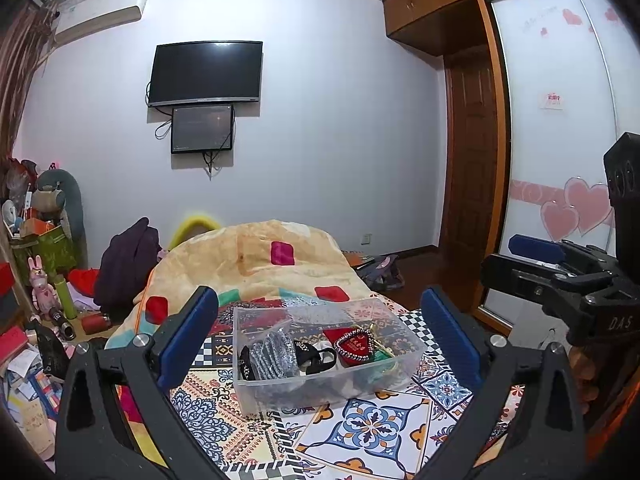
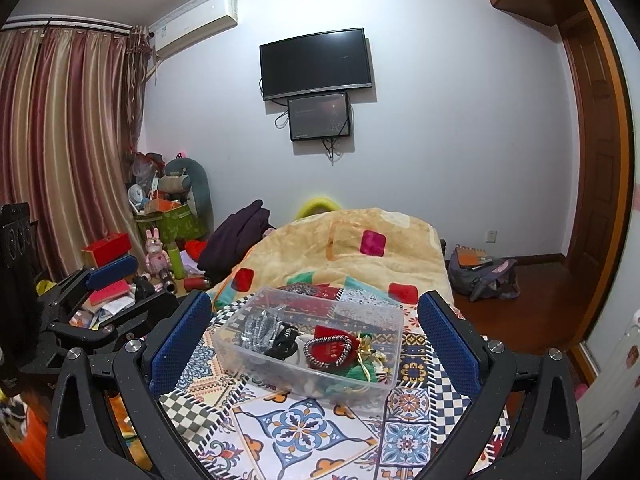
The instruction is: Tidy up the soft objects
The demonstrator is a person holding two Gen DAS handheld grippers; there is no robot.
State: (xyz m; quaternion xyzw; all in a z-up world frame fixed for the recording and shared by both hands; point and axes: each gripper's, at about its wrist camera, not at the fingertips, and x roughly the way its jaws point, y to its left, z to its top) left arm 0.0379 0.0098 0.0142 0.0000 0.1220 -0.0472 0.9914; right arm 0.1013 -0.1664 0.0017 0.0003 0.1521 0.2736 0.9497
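Observation:
A clear plastic box (image 1: 404, 354) sits on the patterned bed cover, also in the right wrist view (image 2: 384, 384). Inside lie a grey mesh pouch (image 1: 269, 354), a black-and-white item (image 1: 314, 358), a red pouch (image 1: 354, 346) and a green pouch (image 2: 362, 372). My left gripper (image 1: 320, 332) is open and empty, its blue pads either side of the box, held back from it. My right gripper (image 2: 316, 332) is open and empty, facing the same box. The right gripper also shows at the right edge of the left wrist view (image 1: 560, 268).
A folded yellow quilt (image 1: 260, 260) lies behind the box. Clutter of boxes and toys (image 2: 152, 240) fills the floor at left. A backpack (image 2: 484, 276) lies on the wooden floor at right. A TV (image 1: 206, 74) hangs on the wall.

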